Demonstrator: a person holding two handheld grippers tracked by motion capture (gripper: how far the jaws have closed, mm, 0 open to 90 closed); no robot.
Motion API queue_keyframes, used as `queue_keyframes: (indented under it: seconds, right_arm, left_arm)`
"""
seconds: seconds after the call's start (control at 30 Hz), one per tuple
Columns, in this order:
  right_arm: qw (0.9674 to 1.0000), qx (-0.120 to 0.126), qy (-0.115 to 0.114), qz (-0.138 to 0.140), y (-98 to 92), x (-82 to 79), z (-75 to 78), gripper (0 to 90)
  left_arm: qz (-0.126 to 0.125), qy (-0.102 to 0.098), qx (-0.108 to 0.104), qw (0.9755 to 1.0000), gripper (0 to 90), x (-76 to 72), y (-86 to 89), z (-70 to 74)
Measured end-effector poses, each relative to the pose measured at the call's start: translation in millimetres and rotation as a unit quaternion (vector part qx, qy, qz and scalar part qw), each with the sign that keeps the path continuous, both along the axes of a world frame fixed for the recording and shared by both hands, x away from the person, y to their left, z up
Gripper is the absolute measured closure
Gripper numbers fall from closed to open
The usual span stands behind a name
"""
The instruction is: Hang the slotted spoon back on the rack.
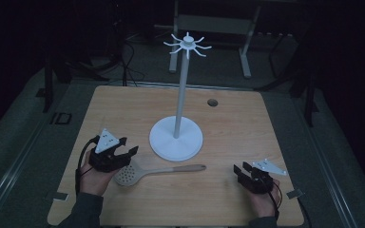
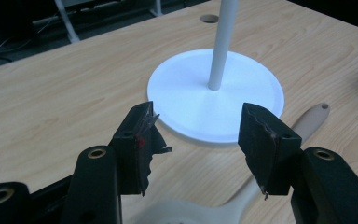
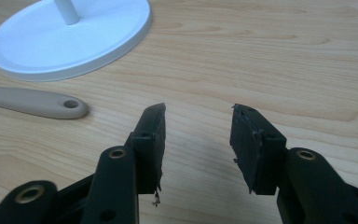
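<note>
A beige slotted spoon (image 1: 152,172) lies flat on the wooden table, its perforated head toward the left and its handle (image 3: 32,102) pointing right. My left gripper (image 1: 123,151) hovers just above and left of the spoon head (image 2: 182,213), jaws open with nothing between them. A white utensil stand (image 1: 176,137) with a tall pole and hooked crown (image 1: 187,44) rises behind the spoon; its round base (image 2: 219,93) lies ahead of the left jaws. My right gripper (image 1: 242,171) sits near the front right of the table, open and empty, to the right of the handle's end.
A round cable hole (image 1: 212,102) is set in the table (image 1: 123,109) behind the stand. Dark floor, cables and a metal frame (image 1: 209,28) lie beyond the far edge. Bare wood lies between the two grippers and along the front edge.
</note>
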State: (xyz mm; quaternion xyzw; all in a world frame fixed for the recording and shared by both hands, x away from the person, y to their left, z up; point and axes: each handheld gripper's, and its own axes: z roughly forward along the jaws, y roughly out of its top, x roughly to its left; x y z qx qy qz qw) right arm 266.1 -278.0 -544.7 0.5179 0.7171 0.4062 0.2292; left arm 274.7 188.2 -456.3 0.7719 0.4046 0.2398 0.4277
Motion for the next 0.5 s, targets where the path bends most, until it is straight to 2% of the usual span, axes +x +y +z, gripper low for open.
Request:
queue_keyframes:
  seconds: [0.2,0.5]
  right_arm:
    - [1.0000,-0.004,0.002,-0.008,-4.3,-0.1,0.1,58.0]
    - [0.9999,-0.001,-0.001,-0.014,-8.0,-0.6,0.2,58.8]
  left_arm:
    - [-0.032,0.000,0.007,0.9995,47.1,9.8,-5.9,8.4]
    - [-0.078,0.009,0.021,0.9967,47.6,24.3,-20.1,15.6]
